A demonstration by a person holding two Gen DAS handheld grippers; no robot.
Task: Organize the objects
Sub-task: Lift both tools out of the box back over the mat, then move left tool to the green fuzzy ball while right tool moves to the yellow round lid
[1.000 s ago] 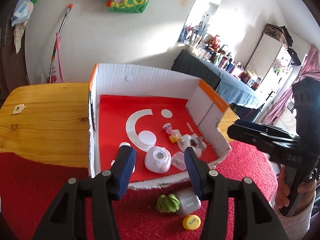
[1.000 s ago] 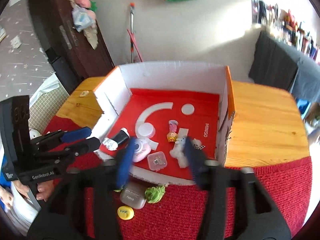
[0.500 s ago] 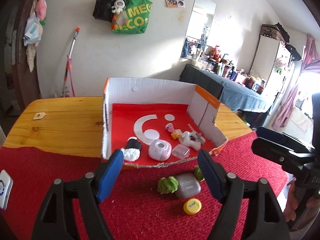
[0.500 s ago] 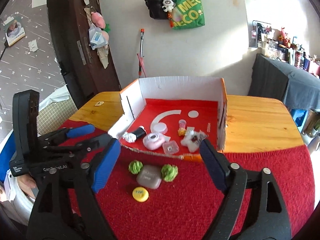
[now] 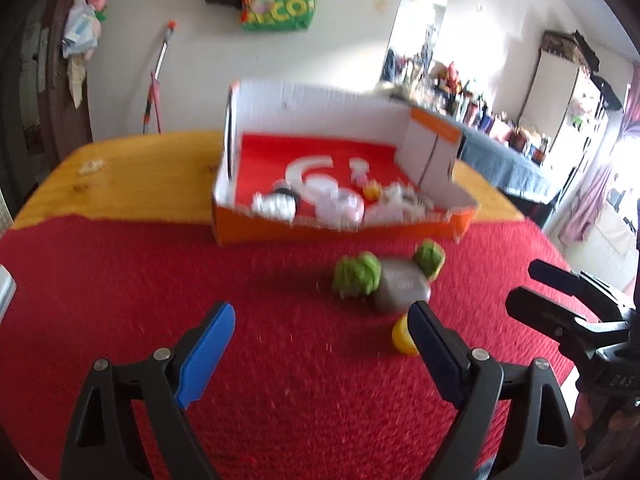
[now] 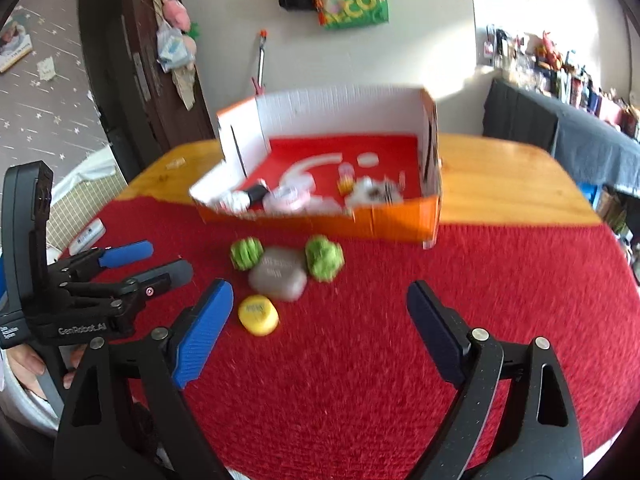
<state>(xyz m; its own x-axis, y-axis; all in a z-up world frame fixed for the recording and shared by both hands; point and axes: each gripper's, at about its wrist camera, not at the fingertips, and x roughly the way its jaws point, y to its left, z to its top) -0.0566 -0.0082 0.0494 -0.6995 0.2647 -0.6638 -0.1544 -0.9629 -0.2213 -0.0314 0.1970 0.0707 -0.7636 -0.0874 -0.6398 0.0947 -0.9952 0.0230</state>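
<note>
An orange and white cardboard box (image 5: 328,236) (image 6: 380,220) with a red floor stands on the table and holds several small items. In front of it on the red mat lie two green balls (image 5: 356,274) (image 6: 324,258), a grey case (image 5: 402,286) (image 6: 278,274) and a yellow cap (image 5: 400,336) (image 6: 258,315). My left gripper (image 5: 320,308) (image 6: 168,259) hovers over the mat short of these items, its jaws opening with nothing between them. My right gripper (image 6: 320,292) (image 5: 528,286) hangs beside it, jaws also opening and empty.
The red mat (image 6: 400,340) covers the near half of a wooden table (image 6: 500,184). A white flat device (image 6: 86,236) lies at the mat's left edge. A small tag (image 5: 91,167) rests on the wood. A dark door stands behind on the left.
Both grippers have pulled back from over the box's front to low over the red mat, and their jaws have spread wider. The picture is blurred from the motion.
</note>
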